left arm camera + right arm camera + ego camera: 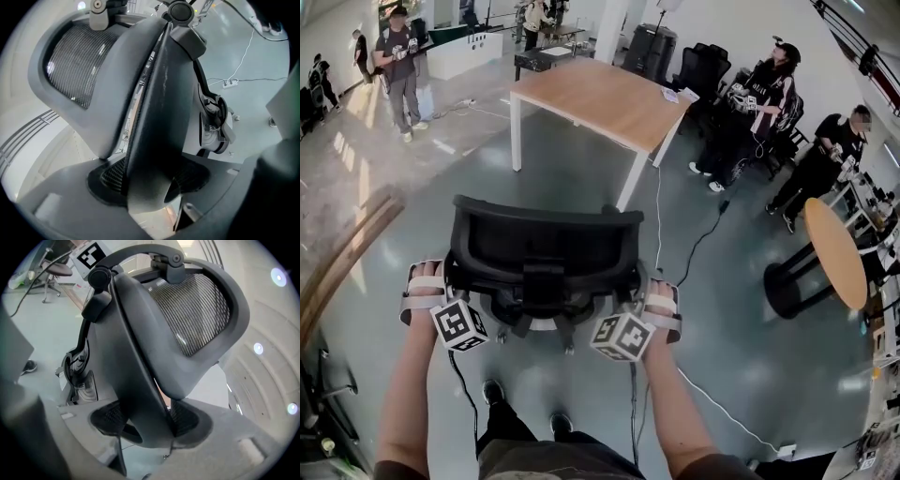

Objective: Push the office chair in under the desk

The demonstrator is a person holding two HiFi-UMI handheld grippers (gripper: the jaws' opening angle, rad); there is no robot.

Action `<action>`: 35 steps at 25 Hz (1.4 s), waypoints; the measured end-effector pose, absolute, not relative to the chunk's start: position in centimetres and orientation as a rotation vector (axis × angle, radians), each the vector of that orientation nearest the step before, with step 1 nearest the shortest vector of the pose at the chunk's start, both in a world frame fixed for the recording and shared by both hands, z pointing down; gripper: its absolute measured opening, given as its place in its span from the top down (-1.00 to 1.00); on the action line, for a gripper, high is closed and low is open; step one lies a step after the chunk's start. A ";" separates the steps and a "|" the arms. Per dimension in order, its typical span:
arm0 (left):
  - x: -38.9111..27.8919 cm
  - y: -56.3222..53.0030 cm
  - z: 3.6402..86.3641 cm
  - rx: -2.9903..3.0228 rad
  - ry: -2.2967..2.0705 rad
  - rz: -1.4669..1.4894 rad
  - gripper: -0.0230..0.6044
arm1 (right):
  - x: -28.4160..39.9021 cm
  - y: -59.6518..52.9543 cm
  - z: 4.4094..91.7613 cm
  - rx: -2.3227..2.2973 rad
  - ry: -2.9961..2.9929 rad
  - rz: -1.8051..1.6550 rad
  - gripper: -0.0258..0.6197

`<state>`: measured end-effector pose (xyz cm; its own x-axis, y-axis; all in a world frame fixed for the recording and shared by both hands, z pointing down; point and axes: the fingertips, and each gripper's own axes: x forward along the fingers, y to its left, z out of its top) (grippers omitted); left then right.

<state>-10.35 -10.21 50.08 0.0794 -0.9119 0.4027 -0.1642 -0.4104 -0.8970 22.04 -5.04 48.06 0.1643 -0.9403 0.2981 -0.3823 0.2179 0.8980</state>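
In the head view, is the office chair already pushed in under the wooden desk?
No, the office chair stands apart from the desk, with bare grey floor between them.

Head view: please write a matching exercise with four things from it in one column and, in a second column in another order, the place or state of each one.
Things
1. office chair
2. desk
3. round table
4. left gripper

Places or states
A. at the right edge, wooden top, black base
B. shut on the backrest's left edge
C. black, in the middle, not yet under the desk
D. ahead of the chair, wooden top, white legs

Pairs: 1-C, 2-D, 3-A, 4-B
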 end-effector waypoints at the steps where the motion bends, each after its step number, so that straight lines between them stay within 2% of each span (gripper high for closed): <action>1: -10.8 -11.3 49.9 -1.673 1.076 -1.381 -0.04 | 21.6 -5.9 47.9 1.361 -1.404 -0.653 0.15; 19: -16.9 -29.6 49.2 -1.708 0.897 -1.292 -0.04 | 14.0 -18.2 47.4 1.487 -1.259 -0.561 0.13; 35: -19.0 -41.3 49.2 -1.698 0.817 -1.240 -0.03 | 10.9 -27.3 47.2 1.543 -1.196 -0.539 0.12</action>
